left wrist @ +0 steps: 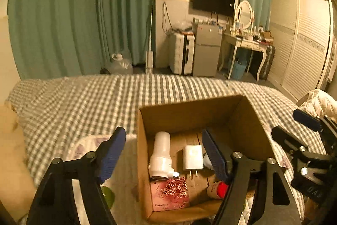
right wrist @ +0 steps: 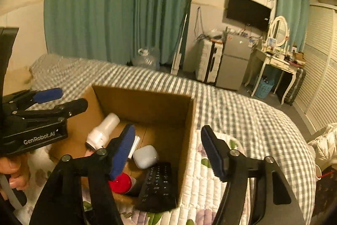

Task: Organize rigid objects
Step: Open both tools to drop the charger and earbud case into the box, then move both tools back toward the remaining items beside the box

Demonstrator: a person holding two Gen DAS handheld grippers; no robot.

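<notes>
An open cardboard box point(left wrist: 189, 113) point(right wrist: 147, 102) stands on the bed. Inside lie a white cylinder-shaped device point(left wrist: 161, 155) point(right wrist: 103, 130), a white plug charger point(left wrist: 192, 157), a pink rose-printed booklet point(left wrist: 170, 193), a red-capped item point(left wrist: 219, 189) point(right wrist: 121, 182), a grey earbud case point(right wrist: 145, 156) and a black remote point(right wrist: 159, 185). My left gripper point(left wrist: 164, 153) is open and empty above the box's left wall. My right gripper point(right wrist: 168, 151) is open and empty above the box's right wall. Each gripper shows in the other's view, the right point(left wrist: 305, 132) and the left point(right wrist: 52, 102).
The bed has a grey checked cover point(left wrist: 84, 94) and a floral quilted mat point(right wrist: 210, 182) under the box. A white puffy jacket point(left wrist: 318, 100) lies at the right. Across the room are a suitcase point(left wrist: 182, 52), a small fridge point(left wrist: 207, 50) and a dressing table point(left wrist: 246, 41).
</notes>
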